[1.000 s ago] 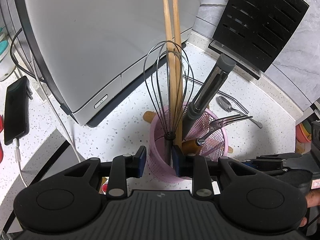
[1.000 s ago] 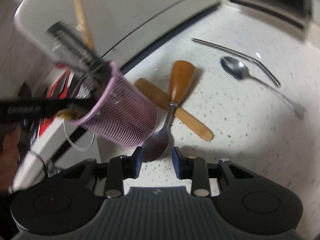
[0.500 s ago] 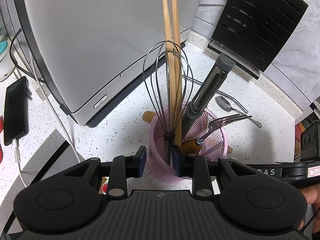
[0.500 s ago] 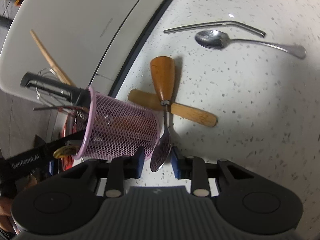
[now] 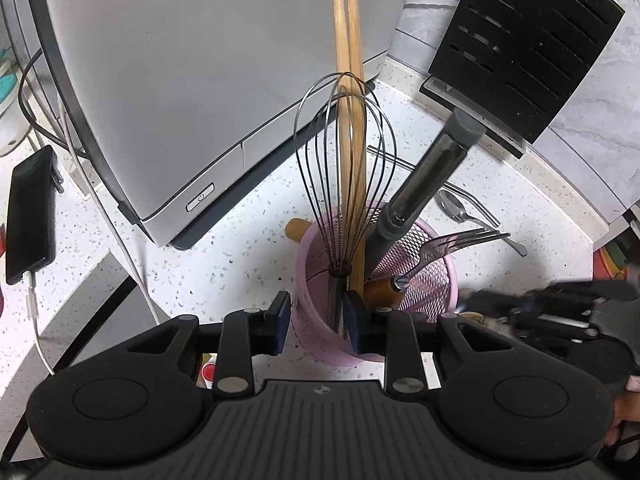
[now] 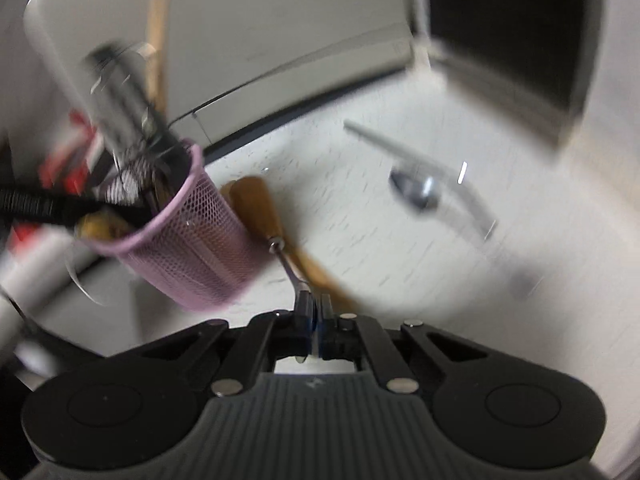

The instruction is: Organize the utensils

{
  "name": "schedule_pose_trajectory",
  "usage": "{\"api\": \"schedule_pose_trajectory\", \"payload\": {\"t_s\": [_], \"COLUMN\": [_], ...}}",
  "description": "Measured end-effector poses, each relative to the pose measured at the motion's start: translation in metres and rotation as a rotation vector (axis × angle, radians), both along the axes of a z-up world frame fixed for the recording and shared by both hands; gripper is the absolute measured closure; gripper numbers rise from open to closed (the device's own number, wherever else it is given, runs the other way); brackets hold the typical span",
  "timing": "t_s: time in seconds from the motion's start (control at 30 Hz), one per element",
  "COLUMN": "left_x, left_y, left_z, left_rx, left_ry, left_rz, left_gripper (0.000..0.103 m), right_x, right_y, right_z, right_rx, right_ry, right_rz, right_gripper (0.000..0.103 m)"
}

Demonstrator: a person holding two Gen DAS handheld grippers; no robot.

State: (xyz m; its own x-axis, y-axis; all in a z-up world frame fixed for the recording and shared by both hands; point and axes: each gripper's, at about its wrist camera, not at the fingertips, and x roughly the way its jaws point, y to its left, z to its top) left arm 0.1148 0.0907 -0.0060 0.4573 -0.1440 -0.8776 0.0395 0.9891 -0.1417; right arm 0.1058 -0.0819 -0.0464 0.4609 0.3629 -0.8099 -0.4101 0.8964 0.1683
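Right gripper [image 6: 316, 312] first: its fingers are pinched tight on the bowl end of the wooden-handled spoon [image 6: 256, 204], metal neck running out from between the pads. From there the spoon's long axis heads up and away to the left in the right wrist view, the fat wooden handle lying low over the table [image 6: 400, 260], crossing a flat wooden stick [image 6: 320, 276] beneath it. The view is blurred, so I cannot tell if the handle has cleared the stick.

Just left of that handle sits the pink mesh cup [image 6: 192, 248], already crowded. The left gripper [image 5: 316, 316] has its fingers narrowed on the cup's near wall, one pad outside, one inside the rim, steadying it. Inside the cup: a whisk [image 5: 344, 160], chopsticks [image 5: 348, 40], a grey-handled tool [image 5: 424, 184], a fork [image 5: 460, 240].

So the right hand is the one with the load, and the cup's mouth lies up and left of its fingers. The handle likely needs tipping down into the free side near the fork. Further out on the table wait a steel spoon [image 6: 416, 192] and a metal straw [image 6: 384, 144].
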Motion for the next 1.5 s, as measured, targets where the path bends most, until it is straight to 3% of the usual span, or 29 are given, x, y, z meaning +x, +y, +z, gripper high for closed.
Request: {"api": "schedule_pose_trajectory", "payload": {"t_s": [0.17,0.57,0.77,1.0,1.5], "left_x": [0.001,-0.001,-0.002,-0.002,-0.002], "left_y": [0.002,0.01,0.015,0.013,0.014], "left_z": [-0.002,0.004,0.006,0.008,0.005], "left_rx": [-0.011,-0.025,-0.031,-0.04,-0.054], "left_ry": [0.005,-0.017,-0.023,-0.027,-0.015], "left_rz": [0.002,0.02,0.034,0.032,0.025], "left_gripper": [0.07,0.068,0.068,0.068,0.069], "right_x": [-0.014,-0.042,-0.064,-0.083,-0.062], "right_y": [0.01,0.01,0.015,0.031,0.074], "right_z": [0.03,0.094,0.131,0.164,0.16], "right_rx": [-0.221,-0.471,-0.535,-0.534,-0.625], "right_ry": [-0.149,-0.325,-0.384,-0.413,-0.445], "right_rz": [0.148,0.297,0.353,0.438,0.527], "right_gripper": [0.103,0.103,0.103,0.103,0.103]}}
